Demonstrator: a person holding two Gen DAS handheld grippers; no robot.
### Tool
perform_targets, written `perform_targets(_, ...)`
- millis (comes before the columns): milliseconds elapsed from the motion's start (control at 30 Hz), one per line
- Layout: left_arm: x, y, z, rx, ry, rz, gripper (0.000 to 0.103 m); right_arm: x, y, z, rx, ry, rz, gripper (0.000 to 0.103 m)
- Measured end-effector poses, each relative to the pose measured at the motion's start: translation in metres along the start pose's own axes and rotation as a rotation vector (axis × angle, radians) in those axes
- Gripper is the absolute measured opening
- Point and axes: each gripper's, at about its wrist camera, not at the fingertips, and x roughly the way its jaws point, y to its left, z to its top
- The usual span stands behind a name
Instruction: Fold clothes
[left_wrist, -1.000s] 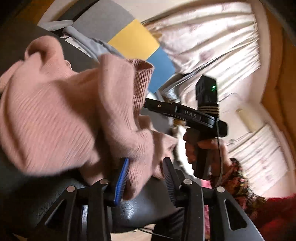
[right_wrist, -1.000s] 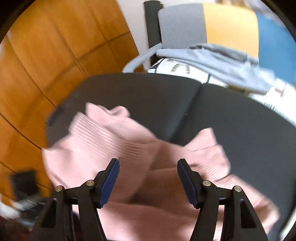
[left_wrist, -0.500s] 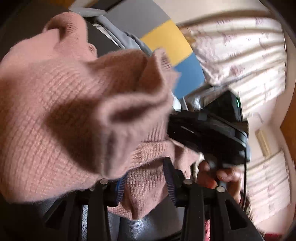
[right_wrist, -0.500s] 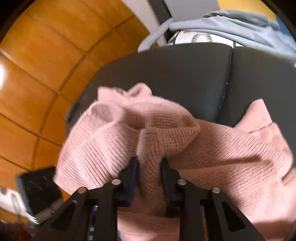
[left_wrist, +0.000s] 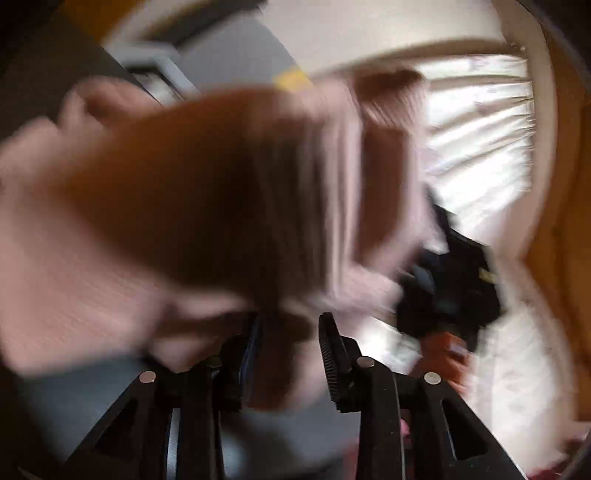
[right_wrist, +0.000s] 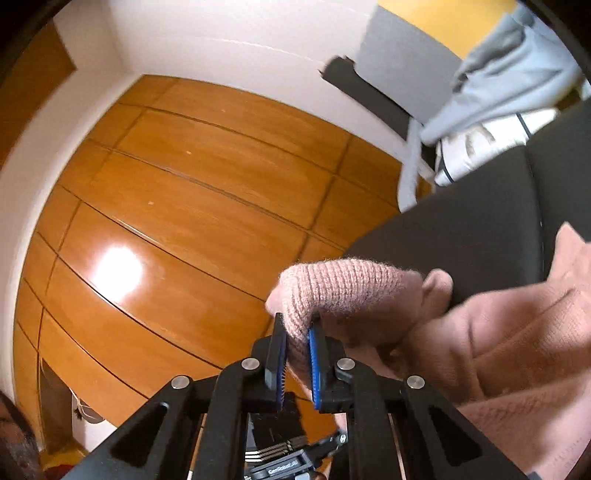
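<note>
Two grips on sweater (right_wrist: 498, 332): right gripper (right_wrist: 297, 363) closing on thin fold, may slip; left gripper (left_wrist: 290, 360) pinching blurred cloth

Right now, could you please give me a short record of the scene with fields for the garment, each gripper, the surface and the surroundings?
garment: pink knit sweater, bunched, lifted by both grippers
right gripper: jaws closing, pinching a fold of the sweater between the pads
left gripper: sweater fabric between its pads; view badly blurred
surface: black seat cushion beneath the sweater
other clothes: grey garment draped further back
surroundings: wooden panelling, white curtain
</note>
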Motion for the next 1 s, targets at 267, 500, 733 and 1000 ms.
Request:
perform_targets(267,-0.002,-0.021,0.009,-0.152,-0.049,-0.11,0.076,-0.008,0.005,-0.011,0.006,-0.02,-0.04,0.011)
perform_targets(500,-0.006,-0.019,0.016,-0.055,-0.102,0.167,0.074,0.006,0.01,-0.031,-0.048,0.037,-0.015,0.011)
perform_targets(733,-0.01,-0.077,0.046,0.21,-0.16,0.02,0.011,0.013,0.016,-0.031,-0.02,0.038,0.061,0.011)
perform_targets(1000,-0.033,-0.233,0.131,0.574,-0.224,-0.089,0.011,-0.011,0.108,0.025,-0.179,-0.094,0.216,0.011)
